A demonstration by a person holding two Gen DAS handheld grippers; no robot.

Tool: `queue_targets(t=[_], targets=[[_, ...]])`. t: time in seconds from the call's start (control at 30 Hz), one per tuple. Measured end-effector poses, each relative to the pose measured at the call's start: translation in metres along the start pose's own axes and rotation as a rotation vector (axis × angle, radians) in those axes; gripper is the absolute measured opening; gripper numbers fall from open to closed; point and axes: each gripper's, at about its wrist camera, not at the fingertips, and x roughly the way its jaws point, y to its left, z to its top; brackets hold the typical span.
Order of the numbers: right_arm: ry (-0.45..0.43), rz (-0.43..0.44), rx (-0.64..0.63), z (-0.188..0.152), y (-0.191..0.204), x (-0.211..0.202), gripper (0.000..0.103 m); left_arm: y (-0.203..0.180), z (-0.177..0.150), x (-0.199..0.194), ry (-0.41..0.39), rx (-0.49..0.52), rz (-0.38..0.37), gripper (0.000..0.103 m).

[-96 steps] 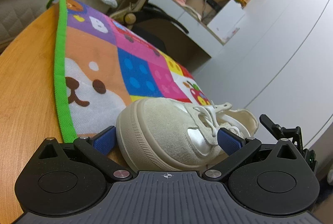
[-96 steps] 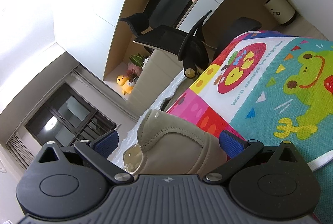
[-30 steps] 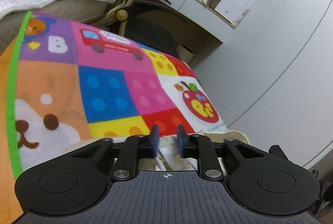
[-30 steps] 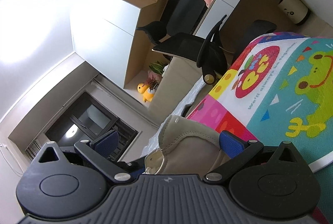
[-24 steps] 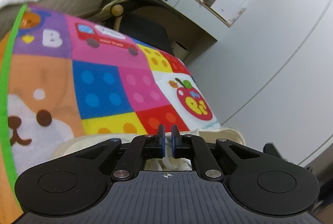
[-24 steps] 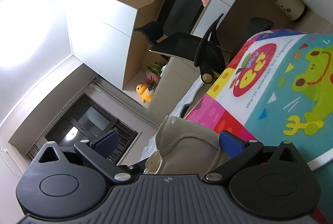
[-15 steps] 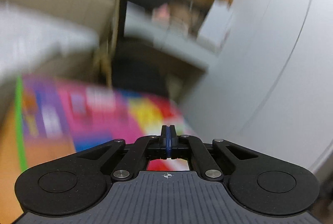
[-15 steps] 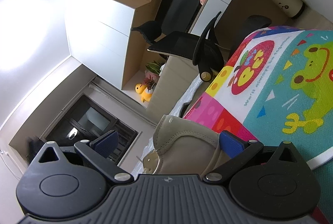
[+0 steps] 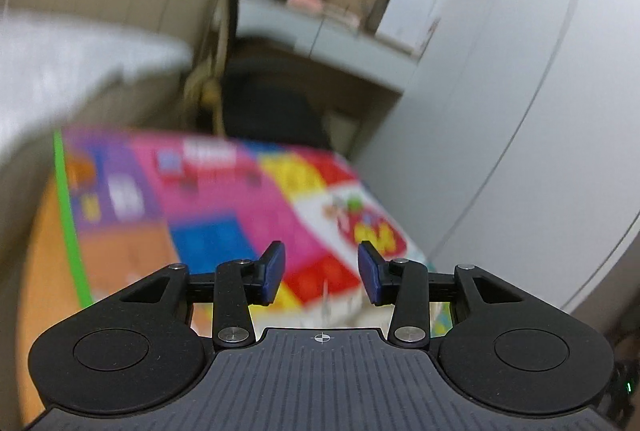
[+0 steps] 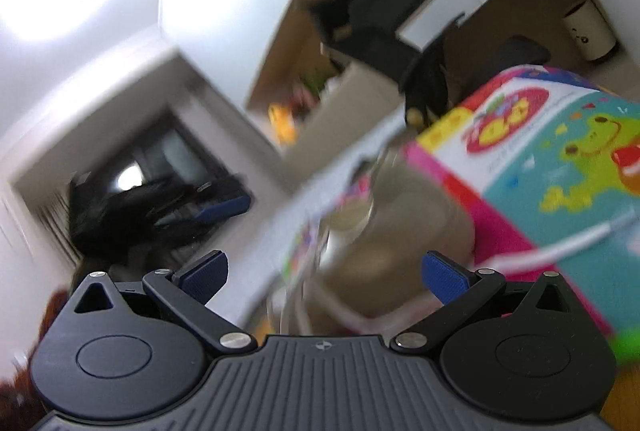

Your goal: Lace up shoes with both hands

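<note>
Blur is smearing both views, but I am seeing the beige suede shoe [image 10: 384, 247] lying on the colourful patchwork mat [image 10: 560, 159], between the right tool's [image 10: 324, 271] wide-apart pads, untouched. I am opening the left tool [image 9: 322, 273], its jaws empty above the mat, so the right hand is nearer.

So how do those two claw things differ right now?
The left gripper has its blue pads partly apart, opening, with nothing between them; the right gripper is spread much wider. The left looks over the colourful mat; the right has the beige shoe blurred just ahead. Both are black with blue pads.
</note>
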Motion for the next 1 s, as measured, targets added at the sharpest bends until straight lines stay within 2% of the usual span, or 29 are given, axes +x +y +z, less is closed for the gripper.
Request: queue_targets(t=[0.13,0.23,0.33,0.4,0.43,0.63,0.67,0.73,0.83,0.93,1.0], targets=[[0.032,0.028,-0.027,-0.012,0.030,0.000,0.103,0.021,-0.013,0.025,0.049,-0.103,-0.015,0.043],[0.050,0.037,-0.067,-0.014,0.044,0.007,0.103,0.025,-0.020,0.037,0.043,-0.127,-0.037,0.042],[0.062,0.009,-0.090,-0.017,0.049,0.011,0.103,0.022,-0.022,0.048,0.035,-0.131,-0.068,0.040],[0.064,-0.023,-0.094,-0.018,0.051,0.011,0.103,0.017,-0.026,0.053,0.038,-0.131,-0.072,0.021],[0.064,-0.035,-0.095,-0.019,0.053,0.010,0.103,0.015,-0.027,0.056,0.041,-0.127,-0.066,0.003],[0.031,0.009,-0.075,-0.015,0.057,-0.006,0.103,0.008,-0.013,0.050,0.027,-0.077,-0.051,0.003],[0.024,0.013,-0.076,-0.014,0.057,-0.007,0.103,0.005,-0.004,0.044,0.010,-0.060,-0.048,0.000],[0.016,0.022,-0.074,-0.014,0.058,-0.009,0.103,-0.004,0.022,0.020,-0.079,-0.015,-0.028,0.000],[0.018,0.027,-0.072,-0.014,0.060,-0.009,0.103,-0.019,0.074,-0.036,-0.277,0.020,-0.044,0.000],[0.023,0.035,-0.063,-0.016,0.061,-0.007,0.103,-0.035,0.101,-0.074,-0.361,0.070,-0.041,0.002],[0.031,0.044,-0.060,-0.018,0.062,-0.006,0.103,-0.041,0.095,-0.077,-0.330,0.104,-0.023,0.017]])
